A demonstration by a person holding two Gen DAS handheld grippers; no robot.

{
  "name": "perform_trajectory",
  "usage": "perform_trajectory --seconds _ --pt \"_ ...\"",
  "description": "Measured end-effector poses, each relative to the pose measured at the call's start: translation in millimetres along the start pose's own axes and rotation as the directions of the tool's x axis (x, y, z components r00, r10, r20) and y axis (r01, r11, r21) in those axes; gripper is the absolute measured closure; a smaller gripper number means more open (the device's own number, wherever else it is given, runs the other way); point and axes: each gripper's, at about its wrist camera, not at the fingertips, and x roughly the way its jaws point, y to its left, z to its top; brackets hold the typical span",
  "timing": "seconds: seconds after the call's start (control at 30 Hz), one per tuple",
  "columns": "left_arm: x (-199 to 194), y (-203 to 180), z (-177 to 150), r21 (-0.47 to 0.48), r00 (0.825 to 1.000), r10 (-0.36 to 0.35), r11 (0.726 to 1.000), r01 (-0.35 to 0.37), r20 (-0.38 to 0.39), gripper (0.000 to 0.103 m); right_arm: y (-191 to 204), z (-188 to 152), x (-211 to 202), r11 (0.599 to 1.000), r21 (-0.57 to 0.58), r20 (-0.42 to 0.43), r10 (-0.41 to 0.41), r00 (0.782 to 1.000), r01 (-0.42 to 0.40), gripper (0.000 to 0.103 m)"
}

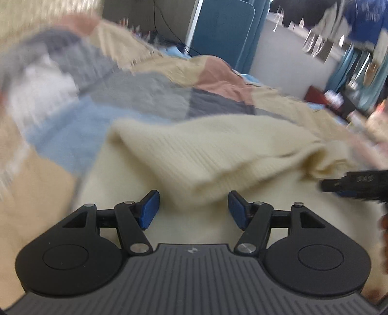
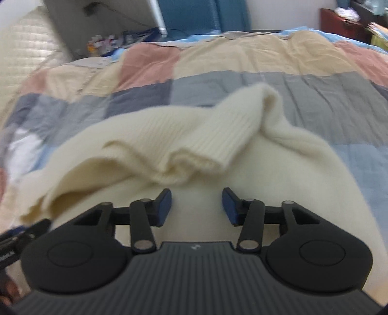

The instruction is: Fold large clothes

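Observation:
A cream ribbed knit sweater (image 1: 206,155) lies on a patchwork quilt (image 1: 150,97), with a sleeve folded across its body. My left gripper (image 1: 192,209) is open and empty, just above the sweater's body in front of the sleeve cuff. My right gripper (image 2: 197,207) is open and empty over the same sweater (image 2: 184,143), just short of its rumpled cuff. The right gripper's tip shows at the right edge of the left wrist view (image 1: 354,185). The left gripper's tip shows at the lower left of the right wrist view (image 2: 21,238). Both views are blurred.
The quilt (image 2: 266,84) covers a bed with blue, grey, pink and tan patches. A blue panel (image 1: 218,31) and cables stand behind the bed. A dark red cabinet (image 2: 339,21) is at the far right, and hanging clothes (image 1: 359,26) are beyond.

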Motion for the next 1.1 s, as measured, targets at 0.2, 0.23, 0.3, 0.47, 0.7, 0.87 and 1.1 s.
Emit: perform_trajectory --seconds 0.2,0.23,0.3,0.47,0.7,0.87,1.1 --pt "28 30 29 -0.056 0.999 0.041 0.998 -0.039 0.03 0.034 18 18 24 0.997 -0.054 0.049 -0.057 0.997 0.06 0.054" --pt "29 35 32 -0.061 0.998 0.04 0.997 -0.037 0.045 0.035 19 23 27 0.997 -0.057 0.056 -0.054 0.997 0.057 0.054" --pt "31 43 39 -0.067 0.994 0.06 0.996 -0.054 0.096 0.035 17 32 31 0.999 -0.037 0.089 -0.033 0.995 0.036 0.054" --pt "46 69 54 -0.183 0.989 0.048 0.983 -0.021 0.142 0.035 19 50 60 0.995 -0.092 0.146 -0.028 0.989 0.042 0.054" --pt "88 93 52 -0.286 0.999 -0.011 0.958 0.022 0.041 0.036 20 58 87 0.993 -0.107 0.178 -0.038 0.983 0.058 0.054" --pt "88 96 48 -0.305 0.998 -0.018 0.952 0.033 0.053 0.036 17 59 88 0.996 -0.074 0.188 -0.034 0.982 0.048 0.053" --pt "75 94 45 -0.312 0.997 -0.004 0.95 0.027 0.073 0.036 7 57 77 0.999 -0.027 0.206 -0.028 0.978 0.035 0.046"
